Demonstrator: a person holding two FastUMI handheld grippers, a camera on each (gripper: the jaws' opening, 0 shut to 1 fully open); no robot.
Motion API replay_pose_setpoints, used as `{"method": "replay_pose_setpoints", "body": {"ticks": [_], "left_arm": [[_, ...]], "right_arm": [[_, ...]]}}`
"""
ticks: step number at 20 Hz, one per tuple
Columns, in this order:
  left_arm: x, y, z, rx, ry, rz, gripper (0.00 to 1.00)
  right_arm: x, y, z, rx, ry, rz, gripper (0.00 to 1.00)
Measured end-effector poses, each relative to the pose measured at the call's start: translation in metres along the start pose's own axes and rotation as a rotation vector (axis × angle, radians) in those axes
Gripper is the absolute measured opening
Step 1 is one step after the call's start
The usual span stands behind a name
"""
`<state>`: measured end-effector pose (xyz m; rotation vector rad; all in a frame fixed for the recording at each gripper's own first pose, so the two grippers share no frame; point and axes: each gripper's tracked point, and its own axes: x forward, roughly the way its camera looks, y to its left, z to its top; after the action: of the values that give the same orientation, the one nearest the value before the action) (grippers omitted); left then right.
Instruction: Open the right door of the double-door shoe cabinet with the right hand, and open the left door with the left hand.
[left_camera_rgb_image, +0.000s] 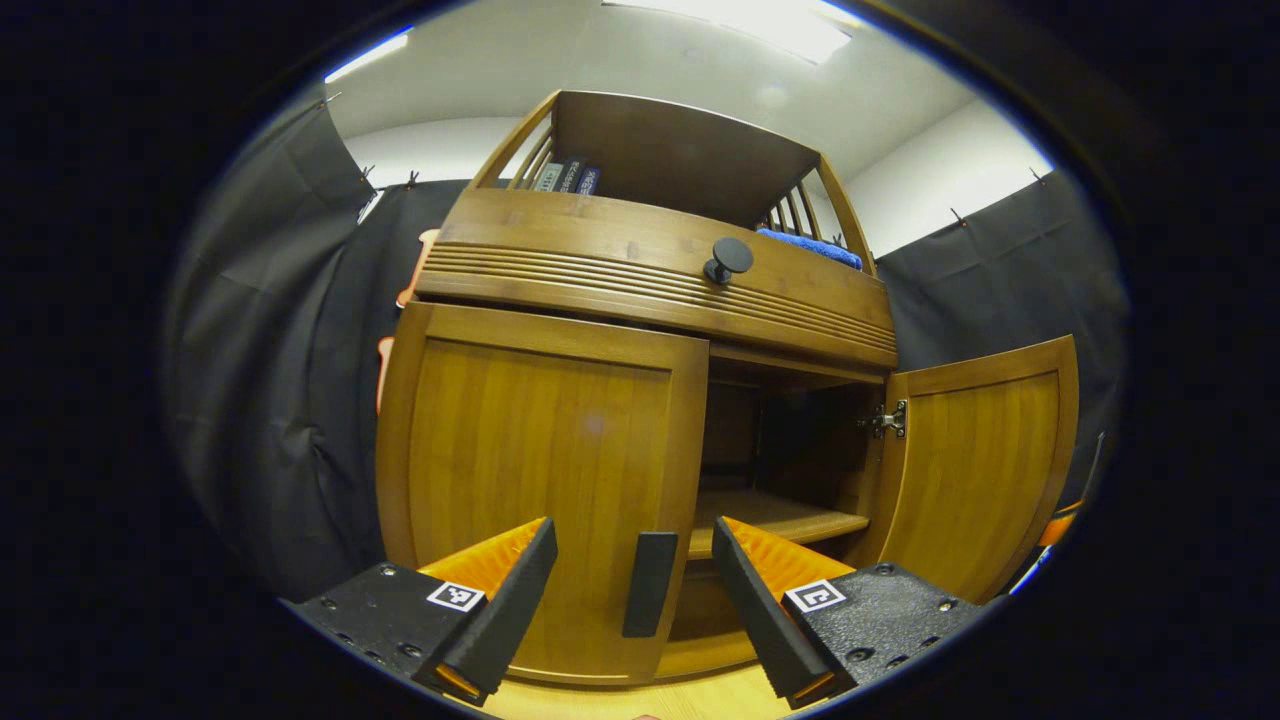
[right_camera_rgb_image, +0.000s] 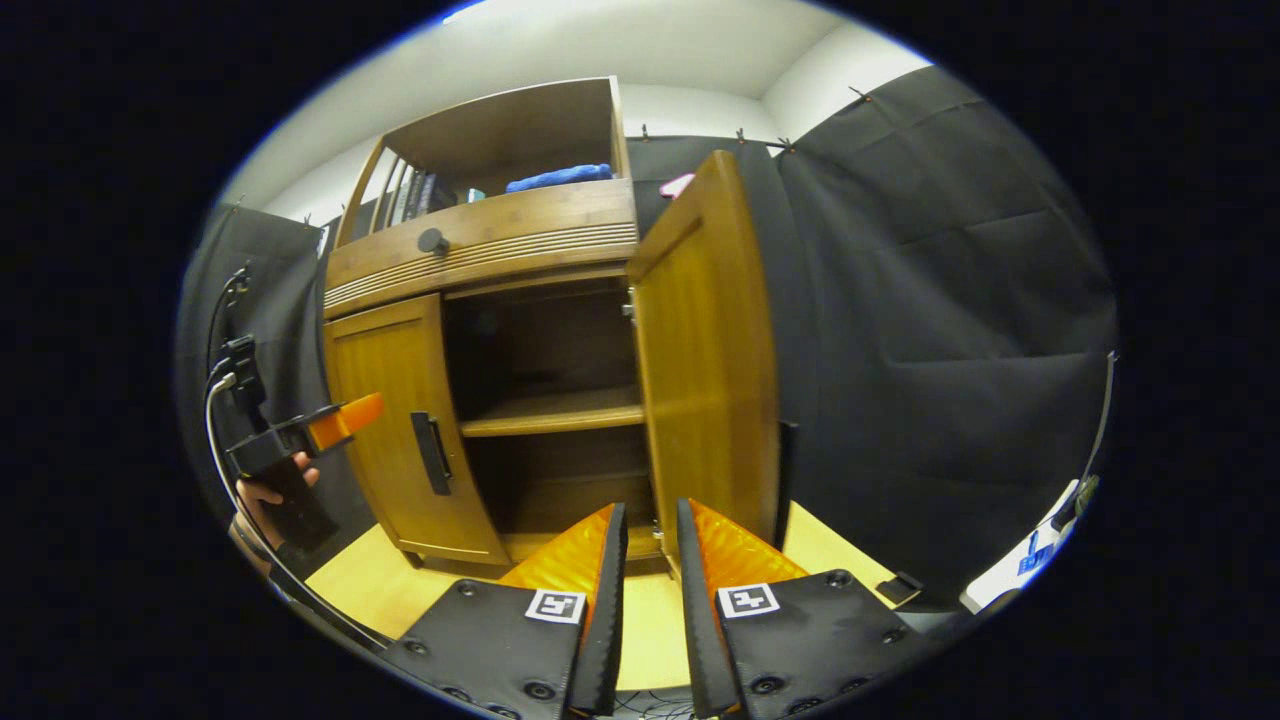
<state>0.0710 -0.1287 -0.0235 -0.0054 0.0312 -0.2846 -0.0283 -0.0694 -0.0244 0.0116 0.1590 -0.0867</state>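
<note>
The wooden shoe cabinet (left_camera_rgb_image: 650, 270) fills the left gripper view. Its left door (left_camera_rgb_image: 540, 470) is closed, with a dark upright handle (left_camera_rgb_image: 650, 585) at its inner edge. My left gripper (left_camera_rgb_image: 635, 595) is open, and the handle sits ahead in the gap between its fingers, untouched. The right door (left_camera_rgb_image: 985, 460) is swung open. In the right gripper view that right door (right_camera_rgb_image: 705, 370) stands wide open beside the bare shelves (right_camera_rgb_image: 550, 412). My right gripper (right_camera_rgb_image: 650, 520) points at the door's lower corner, its fingers a narrow gap apart and holding nothing. The left gripper (right_camera_rgb_image: 335, 425) is held by a hand (right_camera_rgb_image: 275, 492) short of the left door (right_camera_rgb_image: 400, 430).
Above the doors is a drawer with a round dark knob (left_camera_rgb_image: 728, 258). An open top shelf holds books (left_camera_rgb_image: 565, 178) and a blue cloth (left_camera_rgb_image: 810, 245). Black cloth walls (right_camera_rgb_image: 940, 350) stand close on both sides. The floor (right_camera_rgb_image: 380, 590) is light wood. A cable (right_camera_rgb_image: 215, 430) trails from the left gripper.
</note>
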Motion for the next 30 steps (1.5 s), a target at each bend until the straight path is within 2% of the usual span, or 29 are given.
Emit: {"method": "replay_pose_setpoints", "body": {"ticks": [2,3,4,7,8,9,10,13,16,19,22,23,26,30], "left_arm": [[0.009,-0.003,-0.004,-0.006,-0.001,-0.011,0.95],[0.014,-0.004,-0.008,-0.007,0.007,-0.012,0.98],[0.019,-0.006,-0.015,-0.007,0.017,-0.014,0.91],[0.036,-0.009,-0.038,0.002,0.062,-0.021,0.91],[0.041,-0.011,-0.046,0.012,0.076,-0.020,0.98],[0.047,-0.014,-0.055,0.020,0.086,-0.019,0.91],[0.051,-0.015,-0.063,0.026,0.094,-0.014,0.91],[0.058,-0.014,-0.077,0.024,0.108,0.003,0.91],[0.066,-0.009,-0.089,-0.021,0.127,0.000,0.91],[0.070,-0.001,-0.087,-0.068,0.126,0.041,0.77],[0.074,-0.008,-0.092,-0.082,0.133,-0.003,0.35],[0.072,-0.008,-0.092,-0.056,0.144,0.002,0.33],[0.070,-0.008,-0.091,0.005,0.161,0.001,0.26],[0.045,-0.012,-0.083,0.024,0.175,-0.053,0.26]], "right_arm": [[0.010,0.011,0.002,0.001,-0.018,0.020,0.53],[0.013,0.017,0.000,0.001,-0.012,0.028,0.58],[0.017,0.020,-0.003,-0.001,-0.001,0.028,0.62],[0.018,0.030,-0.004,0.009,-0.001,0.051,0.75],[0.018,0.031,-0.006,0.010,0.005,0.055,0.80],[0.018,0.032,-0.009,0.011,0.010,0.054,0.84],[0.017,0.031,-0.011,0.012,0.016,0.053,0.89],[0.014,0.026,-0.014,0.015,0.020,0.039,0.89],[0.013,0.022,-0.014,0.019,0.022,0.020,0.89],[0.012,0.019,-0.011,0.024,0.016,0.013,0.89],[0.014,0.018,-0.009,0.010,0.024,0.008,0.89],[0.015,0.021,-0.007,0.010,0.019,0.013,0.98],[0.022,0.027,-0.004,0.005,0.003,0.026,0.98],[0.030,0.033,-0.004,0.002,0.008,0.033,0.98]]}}
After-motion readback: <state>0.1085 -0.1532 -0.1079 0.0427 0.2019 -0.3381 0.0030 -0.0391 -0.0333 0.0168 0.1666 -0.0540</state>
